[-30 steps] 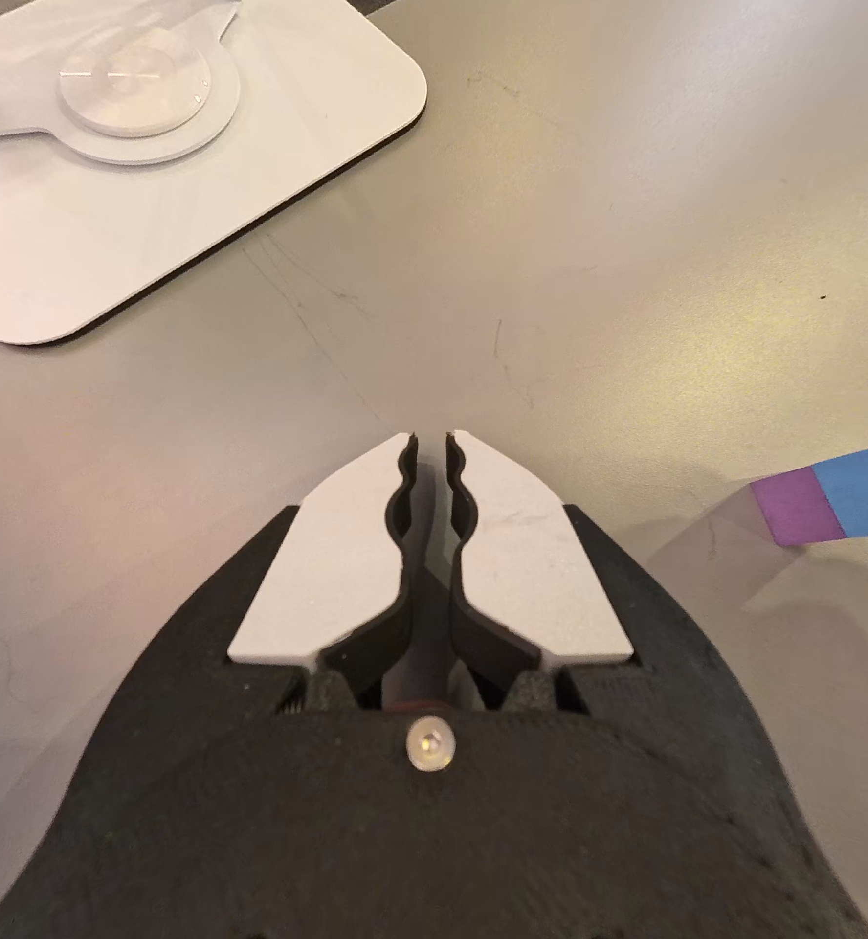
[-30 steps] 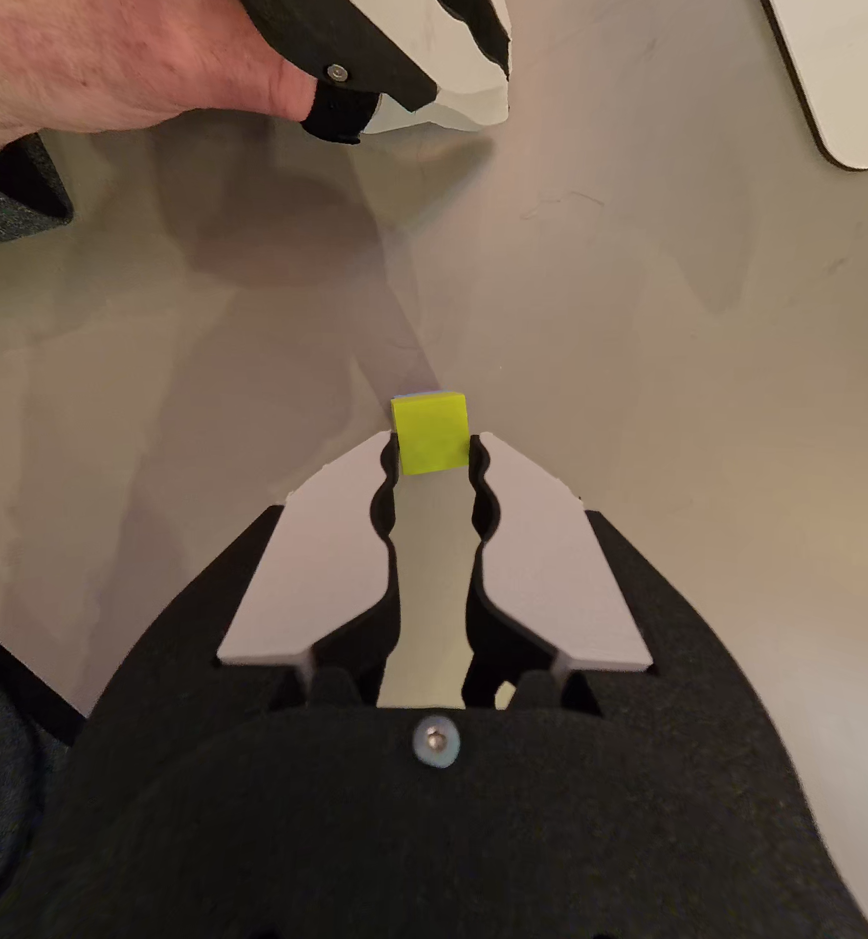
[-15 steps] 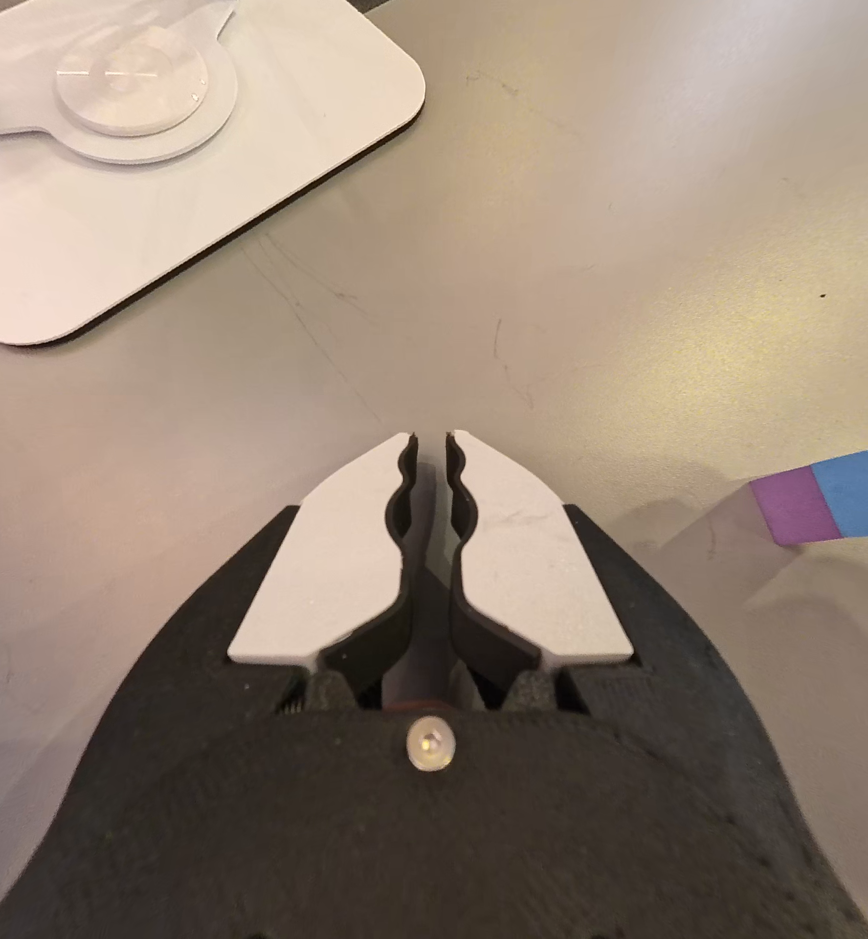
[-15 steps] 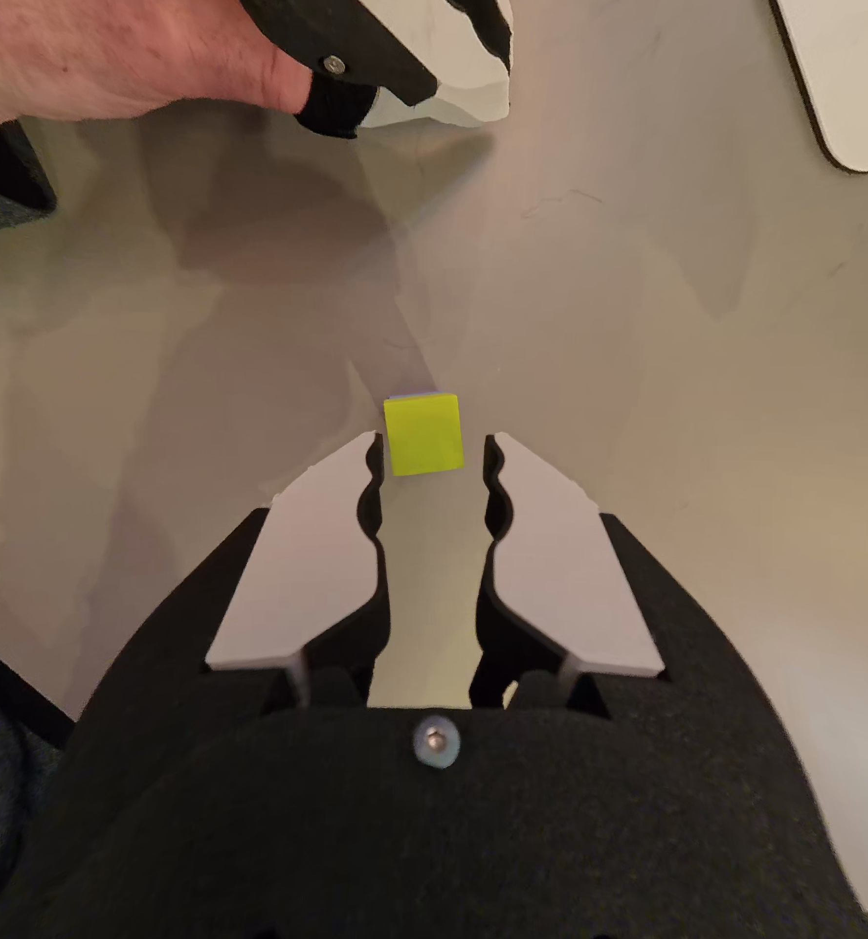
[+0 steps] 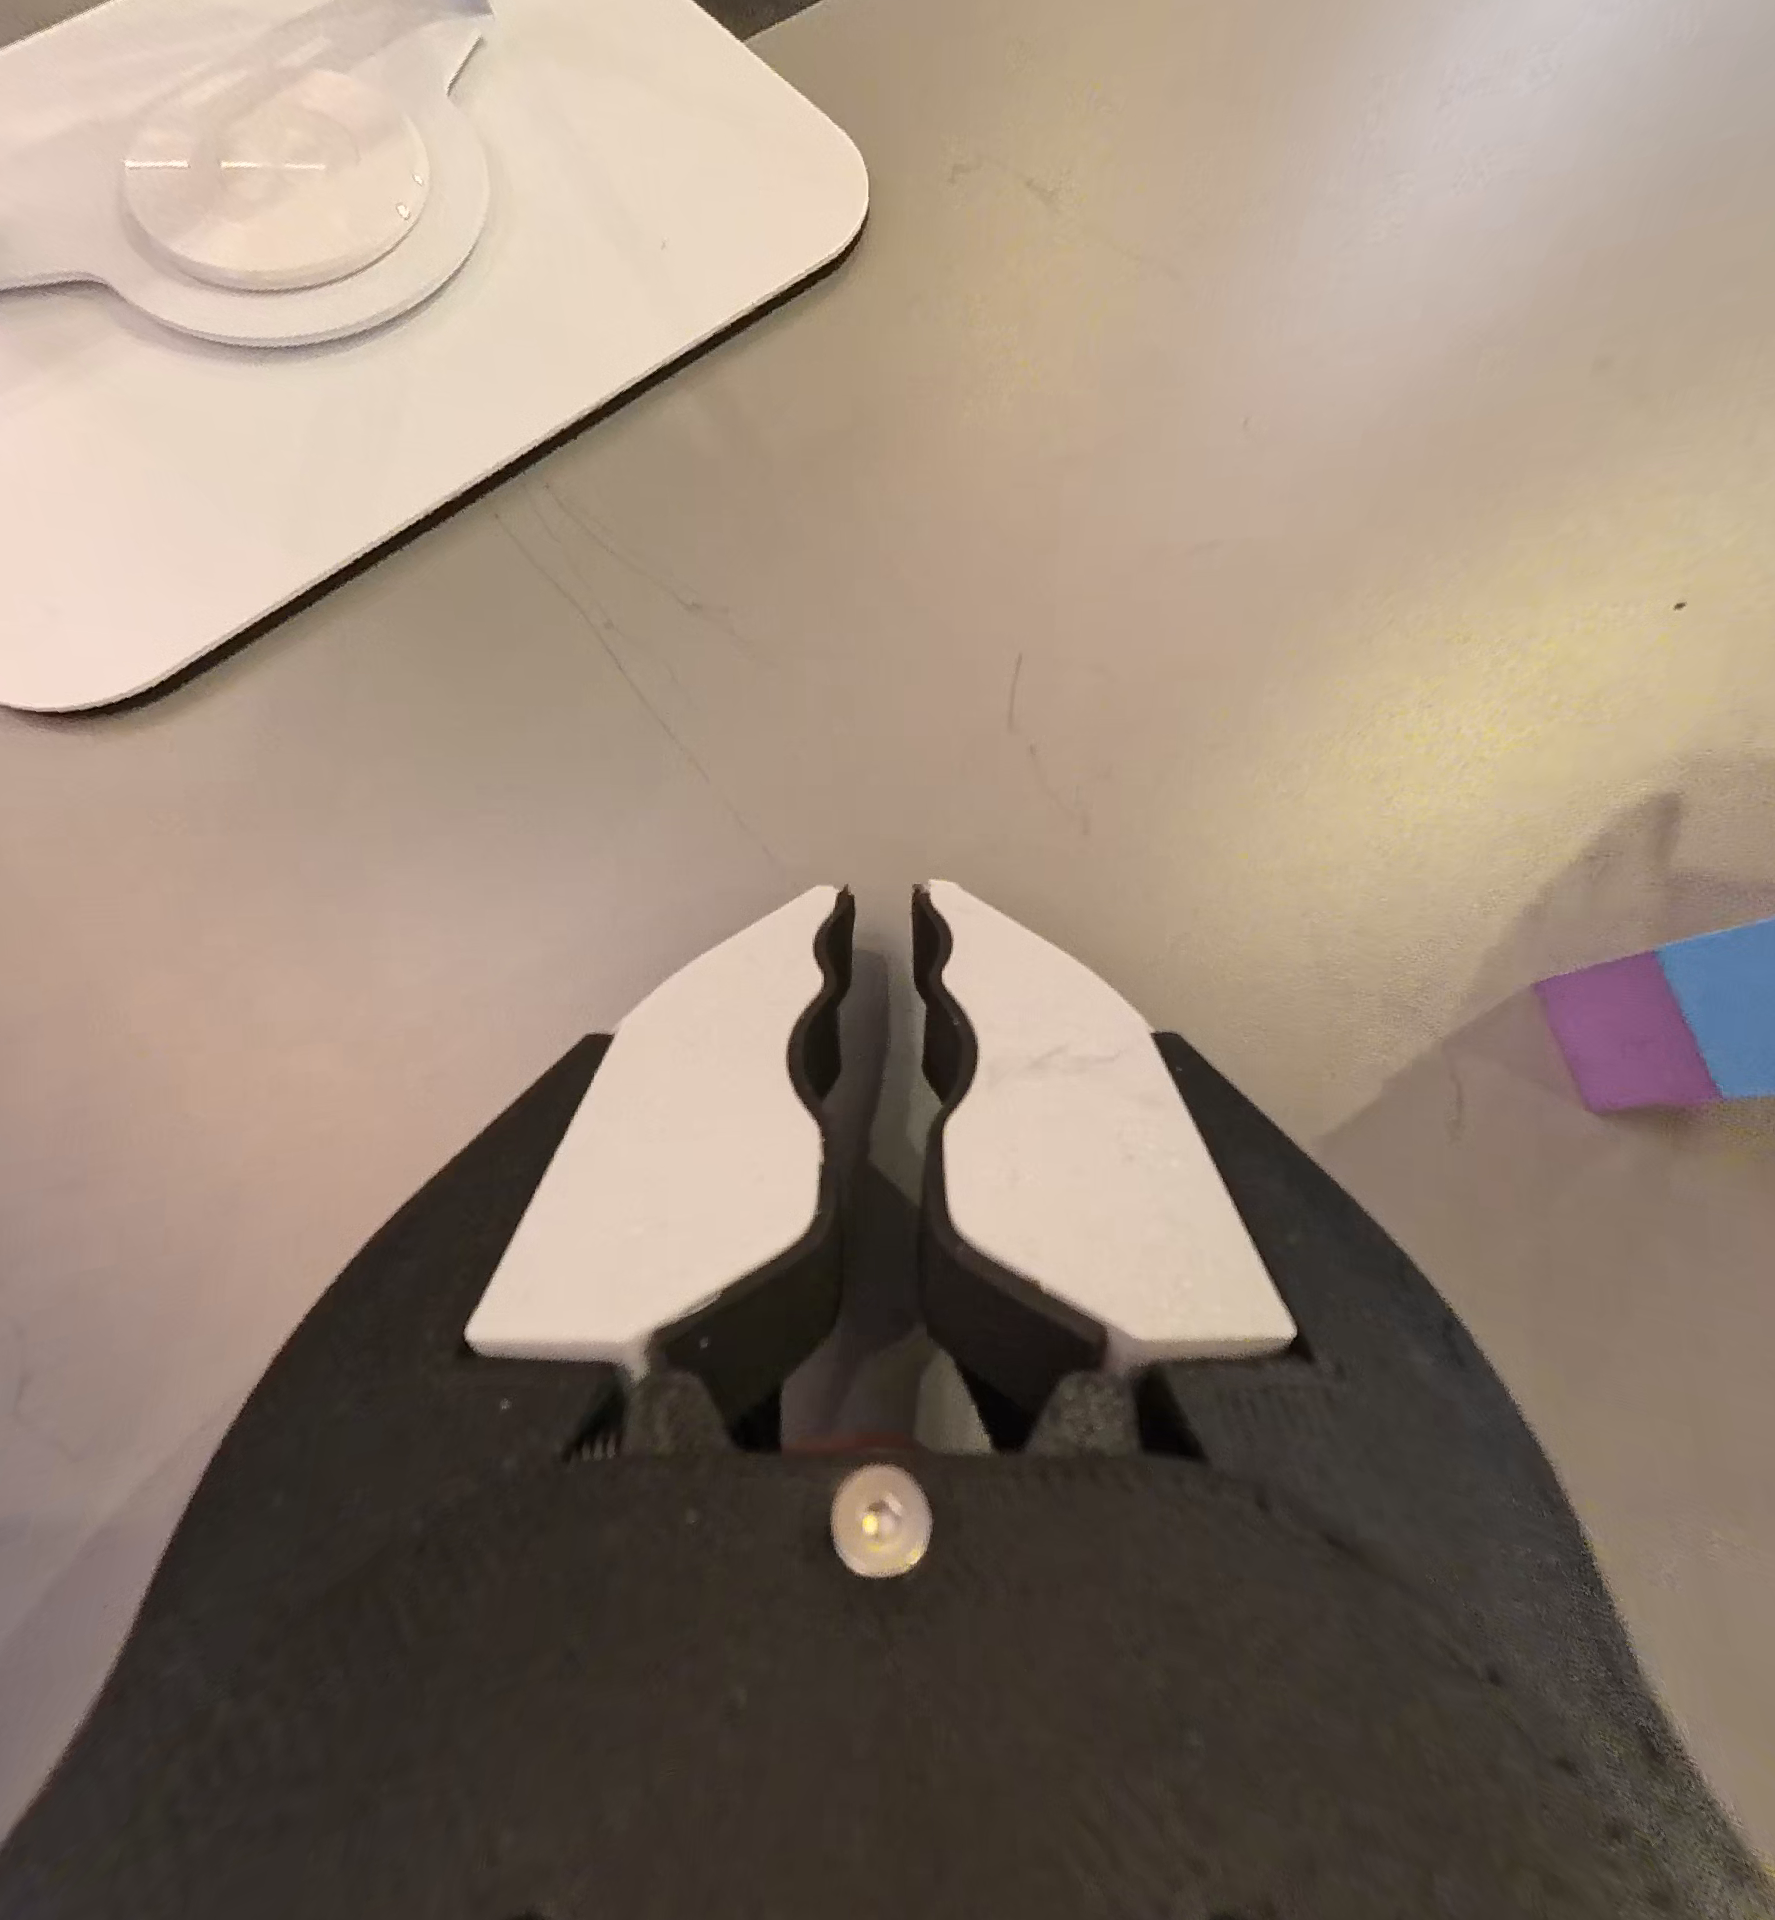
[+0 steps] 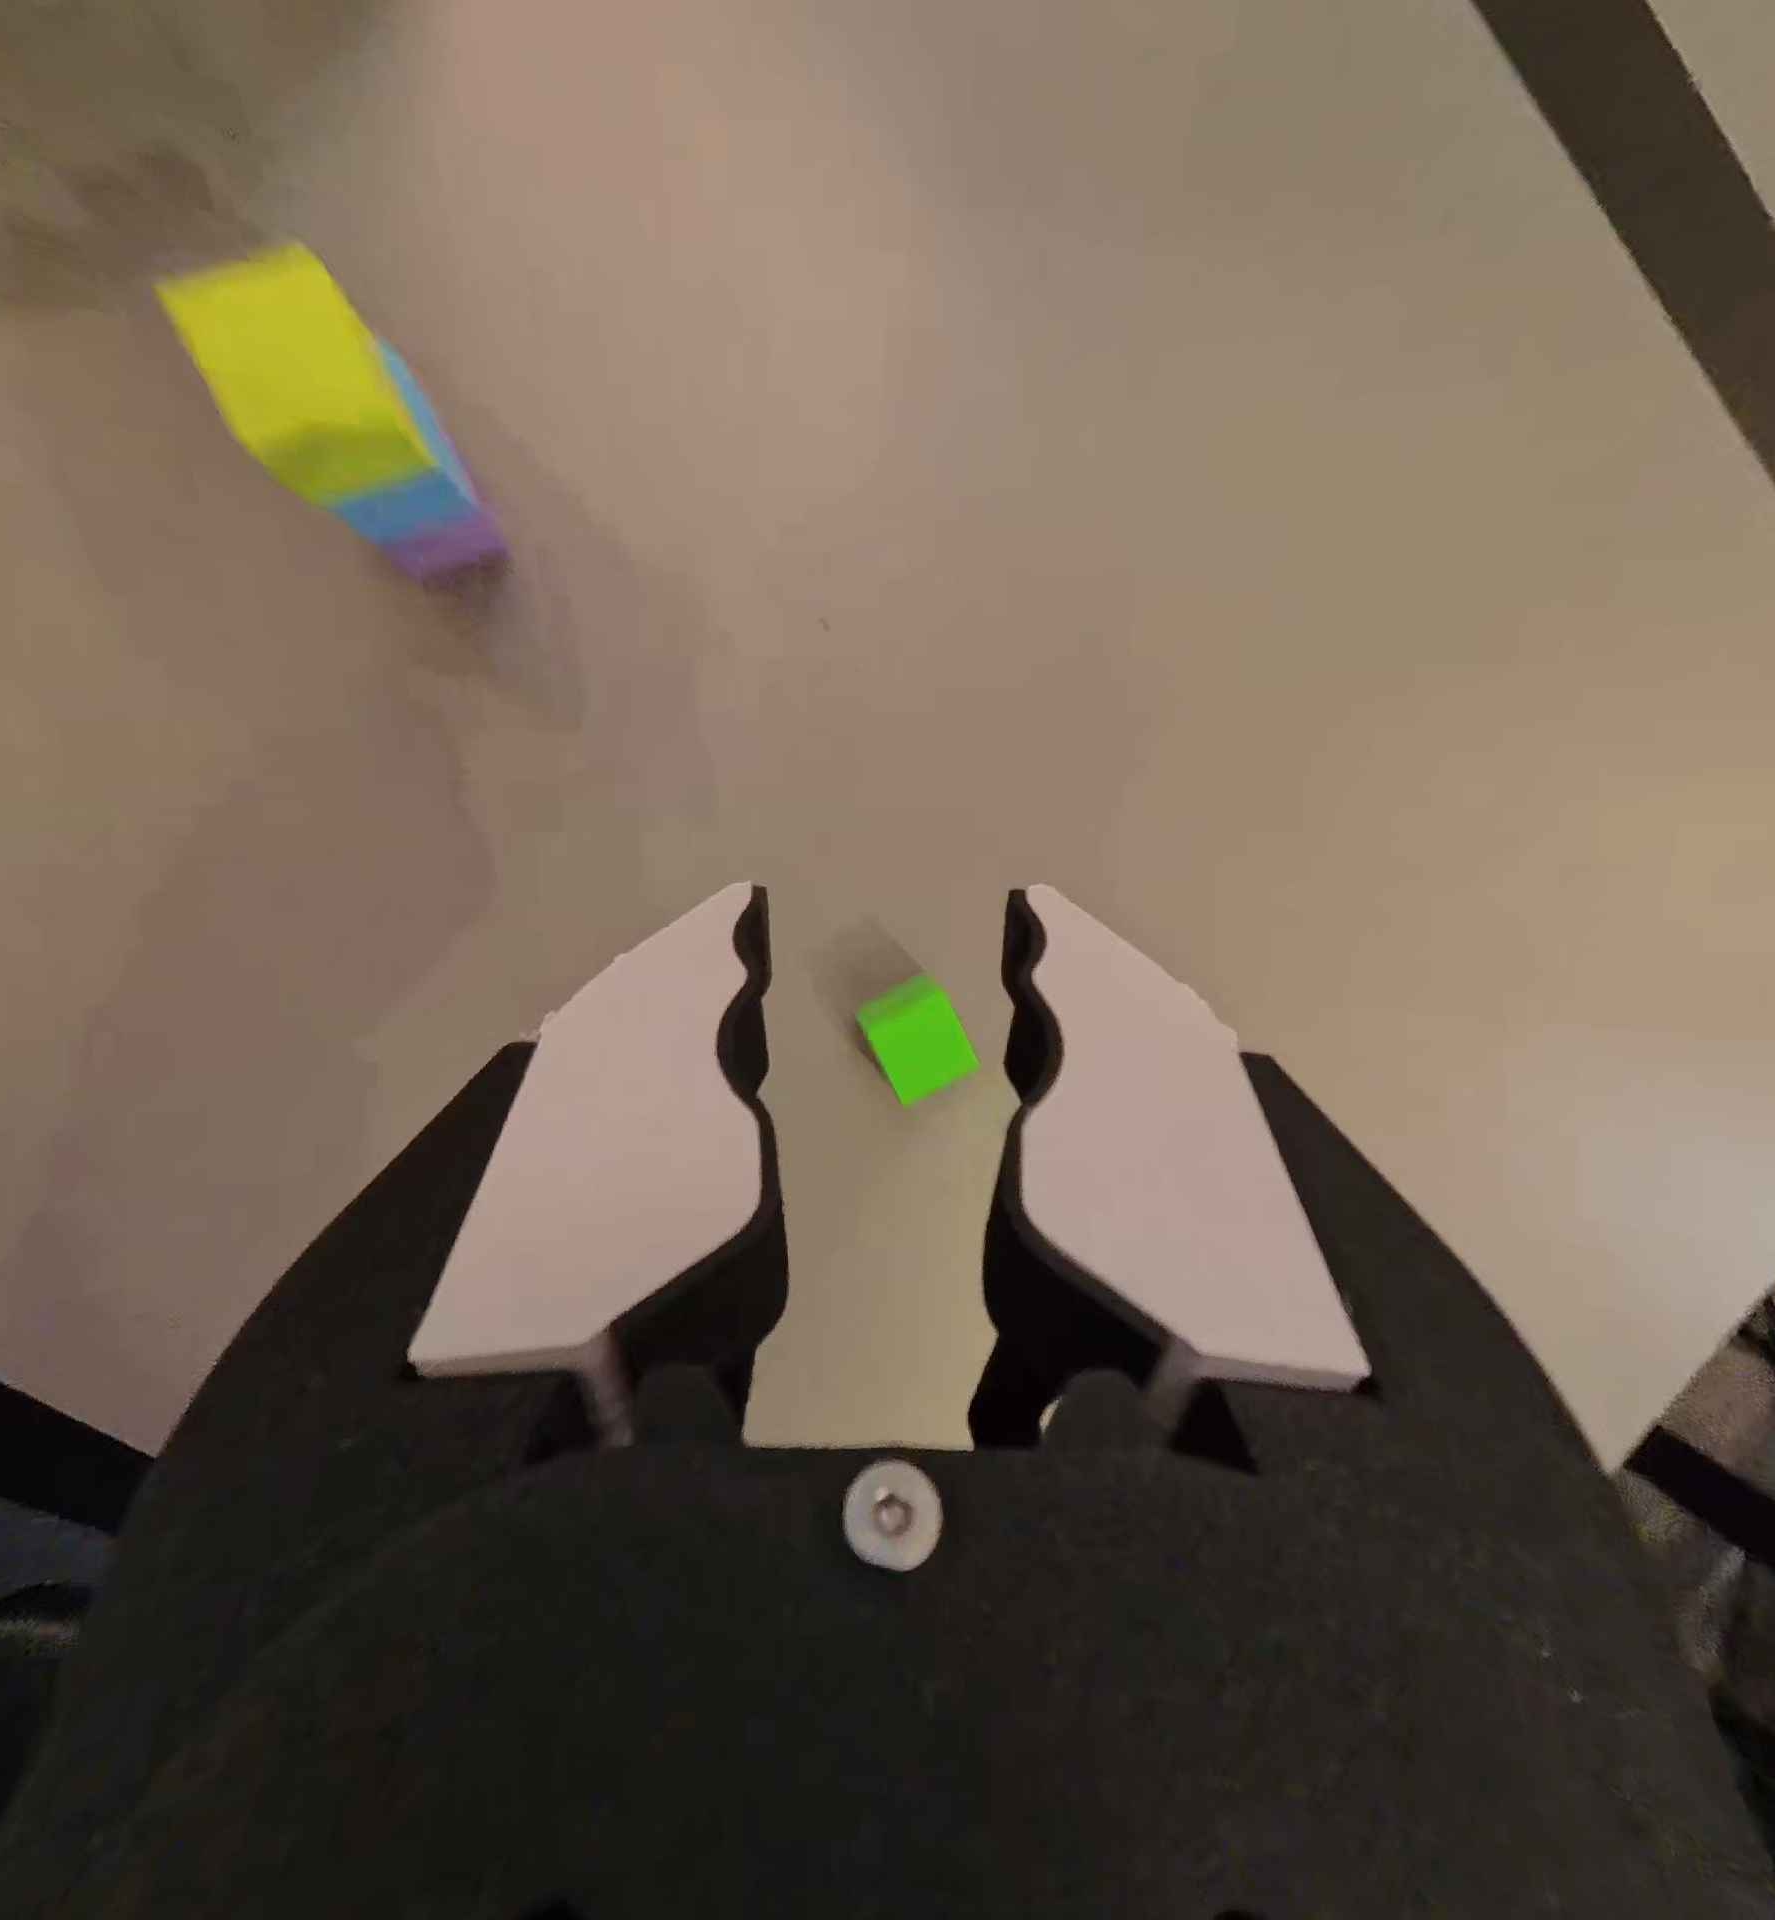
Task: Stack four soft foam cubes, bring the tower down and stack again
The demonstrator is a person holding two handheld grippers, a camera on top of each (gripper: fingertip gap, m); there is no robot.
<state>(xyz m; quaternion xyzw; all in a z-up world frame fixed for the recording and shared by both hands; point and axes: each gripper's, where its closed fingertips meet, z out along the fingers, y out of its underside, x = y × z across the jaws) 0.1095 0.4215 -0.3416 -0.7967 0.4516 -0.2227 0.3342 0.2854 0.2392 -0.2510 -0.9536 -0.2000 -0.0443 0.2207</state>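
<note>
1. While the right tongs (image 6: 883,904) hang above the grey surface (image 6: 1278,623) with their jaws spread wide and nothing gripped, a bright green foam cube (image 6: 916,1037) lies on the surface far below, seen through the gap between the two white fingers (image 6: 634,1143); neither pad touches it.
2. Up and to the left in the right wrist view stands a stack of three foam cubes: a yellow cube (image 6: 285,369) on top, a blue cube (image 6: 400,509) under it and a purple cube (image 6: 452,545) at the bottom. The stack is blurred and stands well apart from the green cube, with bare surface between them.
3. A dark strip (image 6: 1672,177) crosses the upper right corner of that view, and the surface's edge runs down the right side.
4. The left tongs (image 5: 880,891) are nearly closed, a narrow slit showing between the pads, with nothing in it.
5. In the left wrist view the purple and blue cubes show at the right edge, with a sliver of yellow beyond.
6. A white rounded board (image 5: 602,343) lies at the upper left, carrying a clear round disc (image 5: 275,192).
</note>
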